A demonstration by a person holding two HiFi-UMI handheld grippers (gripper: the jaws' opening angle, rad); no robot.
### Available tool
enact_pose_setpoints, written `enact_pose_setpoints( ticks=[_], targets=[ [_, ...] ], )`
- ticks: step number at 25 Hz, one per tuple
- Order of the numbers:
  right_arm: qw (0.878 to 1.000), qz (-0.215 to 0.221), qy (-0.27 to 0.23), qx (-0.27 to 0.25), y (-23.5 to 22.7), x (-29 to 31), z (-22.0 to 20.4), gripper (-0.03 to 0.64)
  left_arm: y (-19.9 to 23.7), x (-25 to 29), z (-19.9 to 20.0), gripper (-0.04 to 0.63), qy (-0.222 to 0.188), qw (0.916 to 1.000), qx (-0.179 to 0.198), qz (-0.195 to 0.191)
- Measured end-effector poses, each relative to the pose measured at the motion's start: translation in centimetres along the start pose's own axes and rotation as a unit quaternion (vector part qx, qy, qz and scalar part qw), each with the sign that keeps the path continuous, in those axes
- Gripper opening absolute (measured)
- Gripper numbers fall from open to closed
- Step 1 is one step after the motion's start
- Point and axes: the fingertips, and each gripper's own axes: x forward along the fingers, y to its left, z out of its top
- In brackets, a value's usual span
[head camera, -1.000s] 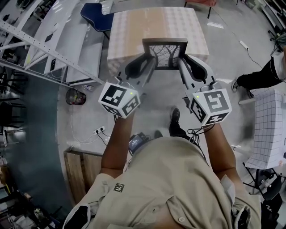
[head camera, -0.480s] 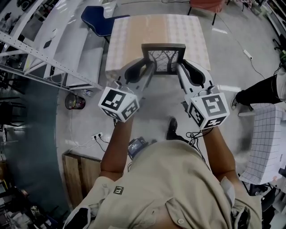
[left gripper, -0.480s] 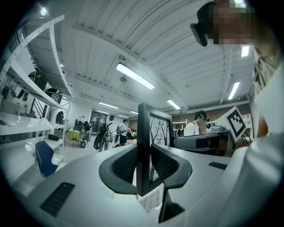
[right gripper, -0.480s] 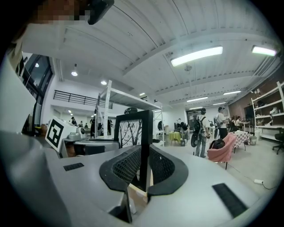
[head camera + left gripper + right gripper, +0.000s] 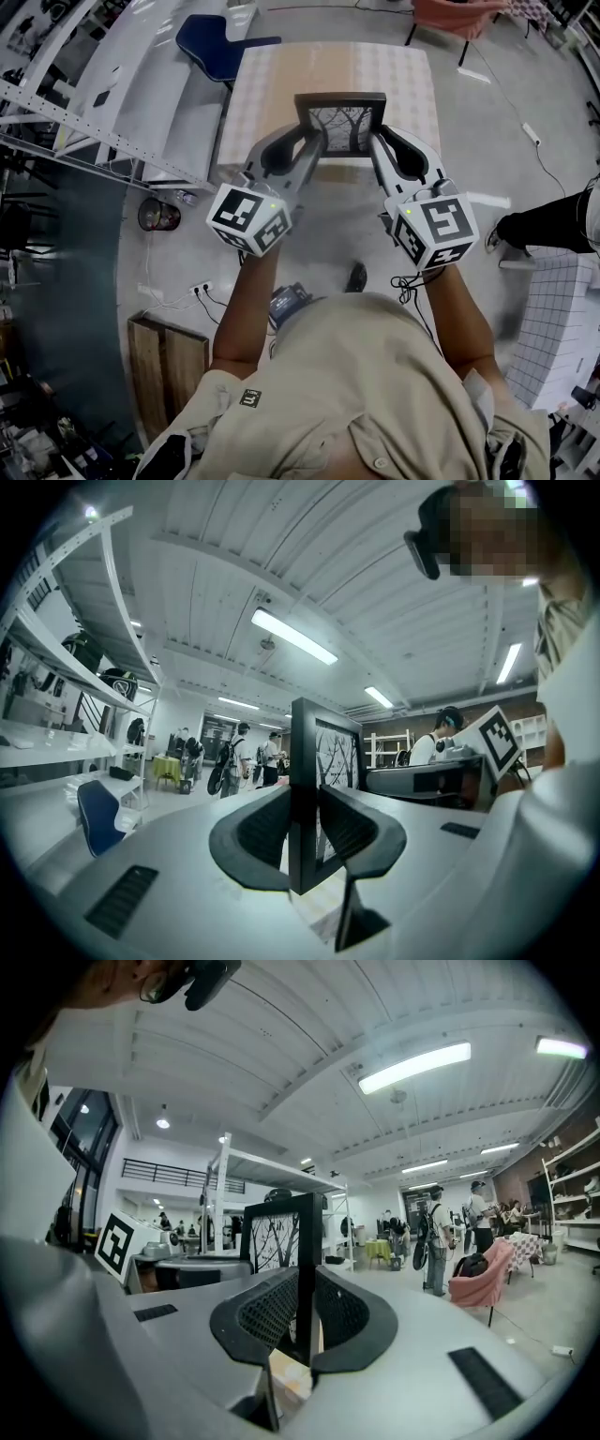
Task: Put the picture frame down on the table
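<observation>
Nearby, blue chair (image 5: 208,42) beside table (image 5: 272,94), white rack (image 5: 159,103)

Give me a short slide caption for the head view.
The left gripper and right gripper hold a picture frame upright above the table.

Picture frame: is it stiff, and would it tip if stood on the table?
Probably stiff: the frame looks flat though the left gripper and right gripper clamp only its side edges. It looks thin edge-on, so standing upright on the table it would likely tip.

picture frame (image 5: 339,127): lower corners hidden | person (image 5: 553,230): cut off at right edge
</observation>
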Motion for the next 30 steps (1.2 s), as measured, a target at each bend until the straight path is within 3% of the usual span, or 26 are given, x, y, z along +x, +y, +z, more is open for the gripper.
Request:
enact_pose_setpoints(
  ticks=[15, 30],
  targets=[
    [1.000, 0.009, -0.016, -0.010, -3.5, 2.6, 1.7, 0.063, 1.6, 4.0, 1.6, 0.094, -0.012, 0.9998, 0.017, 0.006],
    [0.999, -0.017, -0.021, -0.020, -4.7, 9.0, 2.1, 0.063, 7.9, 7.2, 2.0, 0.094, -0.024, 0.9994, 0.014, -0.022]
  ],
)
